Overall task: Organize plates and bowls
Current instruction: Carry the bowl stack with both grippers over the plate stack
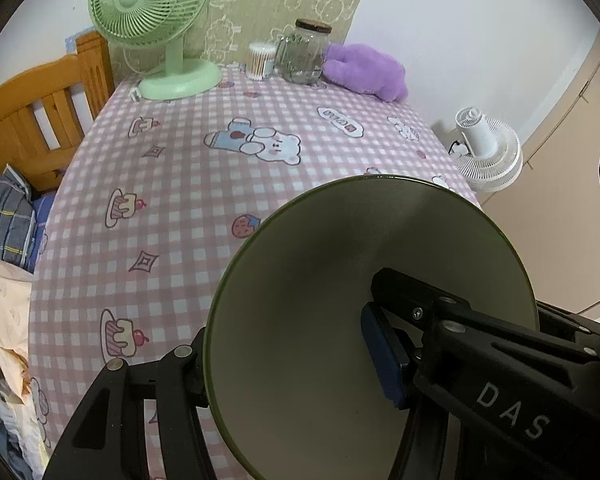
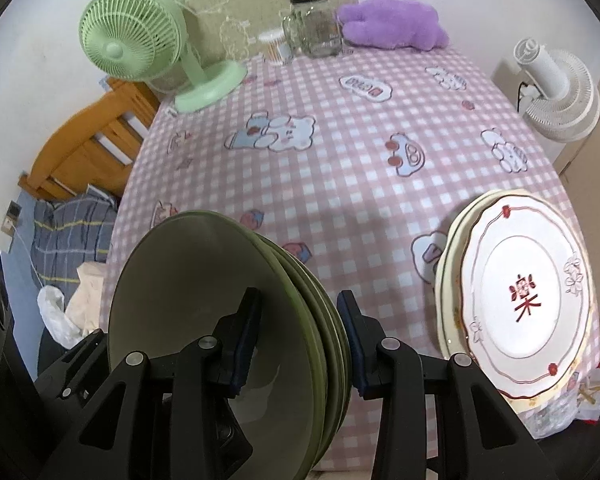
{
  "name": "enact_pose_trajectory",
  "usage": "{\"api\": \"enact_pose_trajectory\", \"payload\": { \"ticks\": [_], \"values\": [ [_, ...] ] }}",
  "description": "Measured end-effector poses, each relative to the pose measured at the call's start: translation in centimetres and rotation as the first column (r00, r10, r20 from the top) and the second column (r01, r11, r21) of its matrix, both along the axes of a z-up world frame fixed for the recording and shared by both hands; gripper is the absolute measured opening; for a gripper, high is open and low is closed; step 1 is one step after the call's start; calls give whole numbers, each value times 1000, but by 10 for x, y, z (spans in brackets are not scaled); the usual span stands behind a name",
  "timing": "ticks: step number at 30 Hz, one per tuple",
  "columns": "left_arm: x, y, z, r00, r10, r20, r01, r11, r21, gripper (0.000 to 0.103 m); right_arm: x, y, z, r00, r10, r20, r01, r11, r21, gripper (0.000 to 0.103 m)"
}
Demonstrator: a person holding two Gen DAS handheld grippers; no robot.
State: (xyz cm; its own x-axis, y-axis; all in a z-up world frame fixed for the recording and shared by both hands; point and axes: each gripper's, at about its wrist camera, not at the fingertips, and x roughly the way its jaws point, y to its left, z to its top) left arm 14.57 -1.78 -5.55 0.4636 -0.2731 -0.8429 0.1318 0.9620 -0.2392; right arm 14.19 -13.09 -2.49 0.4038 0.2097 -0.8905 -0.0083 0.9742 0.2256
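Observation:
In the left wrist view my left gripper (image 1: pixel 292 360) is shut on the rim of a green bowl (image 1: pixel 324 280), one finger inside it and one outside, held tilted above the checked tablecloth (image 1: pixel 204 200). In the right wrist view my right gripper (image 2: pixel 300 340) is shut on a nested stack of green bowls (image 2: pixel 204 280), one pad (image 2: pixel 246 340) inside the top bowl and one against the outer wall. A stack of white plates (image 2: pixel 528 292) with a red character and gold trim sits on the table's near right edge.
At the back of the table stand a green fan (image 1: pixel 156 32), a cotton-swab tub (image 1: pixel 260 60), a glass jar (image 1: pixel 304 52) and a purple plush toy (image 1: pixel 364 68). A white fan (image 2: pixel 556 92) stands off the right side. A wooden bed frame (image 1: pixel 40 120) lies left.

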Motion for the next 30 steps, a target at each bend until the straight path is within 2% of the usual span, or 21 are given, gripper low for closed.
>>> {"api": "enact_pose_trajectory", "payload": {
  "ticks": [10,30],
  "values": [
    [-3,-21,18,997,39,66,-42,998,39,61,-2,-17,16,997,41,61,-43,999,28,42],
    [4,-113,32,991,108,74,-112,992,49,61,8,-109,31,992,104,70,-108,993,48,42]
  ]
}}
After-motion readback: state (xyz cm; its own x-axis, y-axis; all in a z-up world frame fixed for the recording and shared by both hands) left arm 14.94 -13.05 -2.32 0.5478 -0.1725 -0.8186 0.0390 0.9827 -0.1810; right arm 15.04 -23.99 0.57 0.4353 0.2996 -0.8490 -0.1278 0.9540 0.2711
